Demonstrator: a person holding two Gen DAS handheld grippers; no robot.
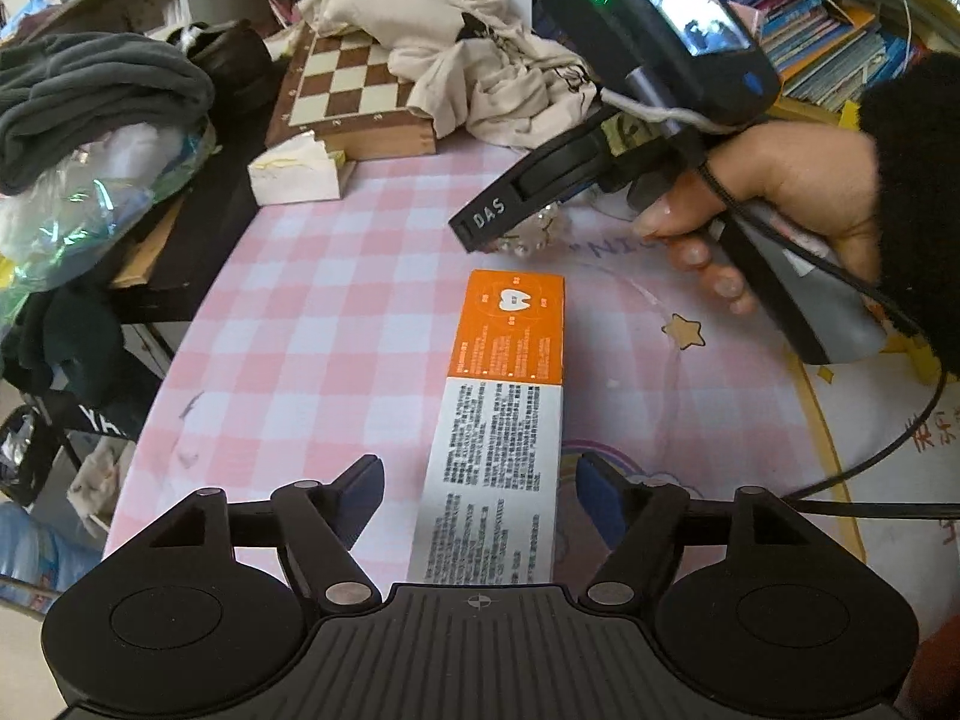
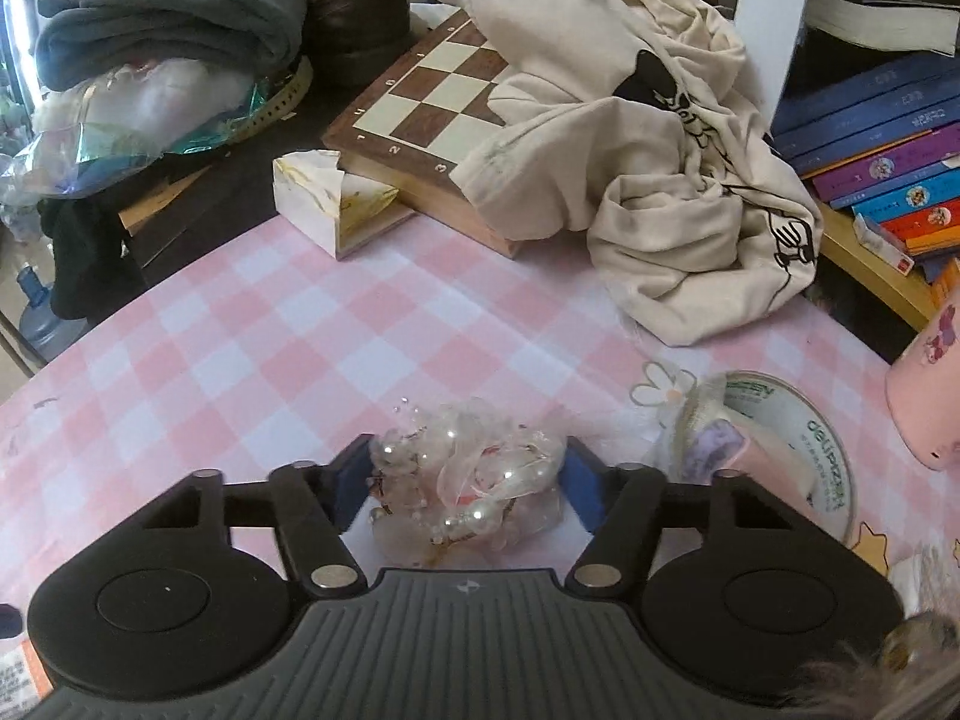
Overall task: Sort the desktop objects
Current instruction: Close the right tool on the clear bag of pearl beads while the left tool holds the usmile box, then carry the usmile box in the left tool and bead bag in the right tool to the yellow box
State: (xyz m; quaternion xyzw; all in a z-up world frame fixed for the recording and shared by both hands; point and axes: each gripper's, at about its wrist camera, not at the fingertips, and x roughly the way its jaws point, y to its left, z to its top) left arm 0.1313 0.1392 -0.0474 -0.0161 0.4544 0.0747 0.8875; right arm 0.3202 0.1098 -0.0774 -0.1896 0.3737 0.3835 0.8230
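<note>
An orange and white toothpaste box [image 1: 498, 420] lies flat on the pink checked tablecloth [image 1: 312, 324], its white end between the fingers of my left gripper [image 1: 480, 486]. That gripper is open, with a gap on each side of the box. Further back, a hand holds my right gripper [image 1: 498, 228] down over a cluster of pearls and sheer ribbon [image 1: 537, 231]. In the right wrist view this pearl ornament [image 2: 480, 456] fills the space between the blue pads [image 2: 579, 480], and my right gripper [image 2: 465, 480] is shut on it, resting on the cloth.
A roll of tape [image 2: 780, 438] and a pink cup [image 2: 924, 408] stand right of the ornament. Behind are a cream cloth bag [image 2: 630, 150] draped over a chessboard [image 2: 432, 102], a tissue box [image 2: 312, 204], stacked books [image 2: 888, 168] and grey clothes [image 2: 168, 6].
</note>
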